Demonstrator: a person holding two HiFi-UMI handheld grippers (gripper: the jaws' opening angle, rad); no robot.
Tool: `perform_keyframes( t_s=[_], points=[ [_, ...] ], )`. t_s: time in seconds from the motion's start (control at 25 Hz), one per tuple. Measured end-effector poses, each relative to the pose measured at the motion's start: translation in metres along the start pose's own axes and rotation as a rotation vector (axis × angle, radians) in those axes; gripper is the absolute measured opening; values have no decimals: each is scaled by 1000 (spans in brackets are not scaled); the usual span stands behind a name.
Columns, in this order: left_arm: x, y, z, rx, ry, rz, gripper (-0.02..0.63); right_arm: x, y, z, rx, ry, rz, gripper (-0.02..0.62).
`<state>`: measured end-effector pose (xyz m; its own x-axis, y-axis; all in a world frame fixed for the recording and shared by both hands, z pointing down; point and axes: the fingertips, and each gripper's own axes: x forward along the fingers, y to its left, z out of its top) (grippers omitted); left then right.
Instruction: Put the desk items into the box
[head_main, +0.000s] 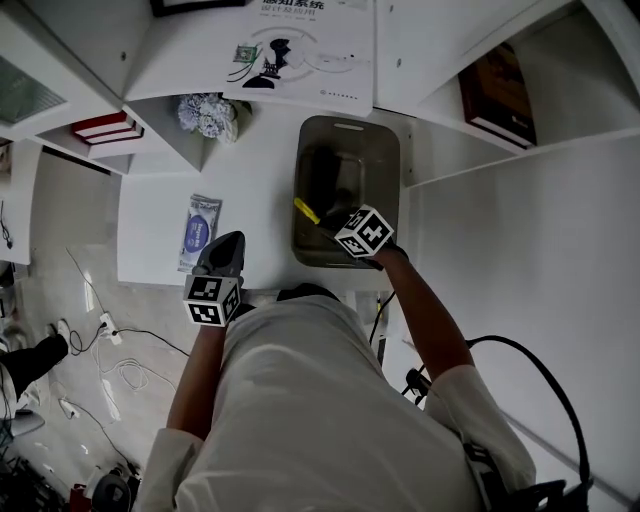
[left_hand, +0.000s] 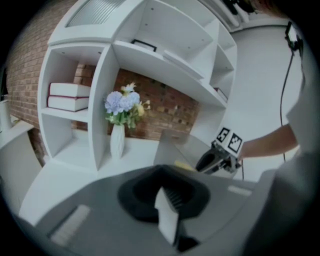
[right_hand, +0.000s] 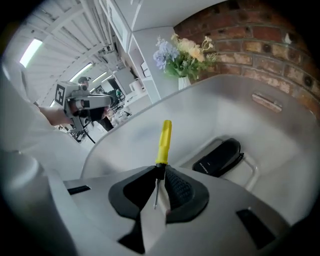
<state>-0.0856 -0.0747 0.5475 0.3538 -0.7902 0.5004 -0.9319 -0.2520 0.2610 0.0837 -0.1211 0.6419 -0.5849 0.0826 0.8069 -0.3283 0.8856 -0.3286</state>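
Right gripper is clamped on a yellow-handled screwdriver, poised over the grey box. One black item is already inside. Left gripper is closed and empty. A packet remains on the desk. Judged partly complete.

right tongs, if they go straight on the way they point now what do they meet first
The right tongs, shut on a yellow-handled screwdriver, point down into the grey box. The handle tip would probably meet the box's bare inside first, left of the black device; depth is unclear.
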Motion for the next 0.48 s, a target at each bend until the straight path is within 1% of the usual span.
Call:
perform_keyframes(
  t_s=[0.16, 0.32, 0.48],
  points=[
    [-2, 4, -6, -21, 12, 28, 3, 18, -5, -15, -47, 56, 53, 49],
    [-3, 5, -13, -31, 22, 49, 3, 39, -7, -40, -118, 153, 94, 49],
    [-4, 4, -18, -45, 32, 66, 3, 58, -7, -60, -155, 234, 134, 49]
  ],
)
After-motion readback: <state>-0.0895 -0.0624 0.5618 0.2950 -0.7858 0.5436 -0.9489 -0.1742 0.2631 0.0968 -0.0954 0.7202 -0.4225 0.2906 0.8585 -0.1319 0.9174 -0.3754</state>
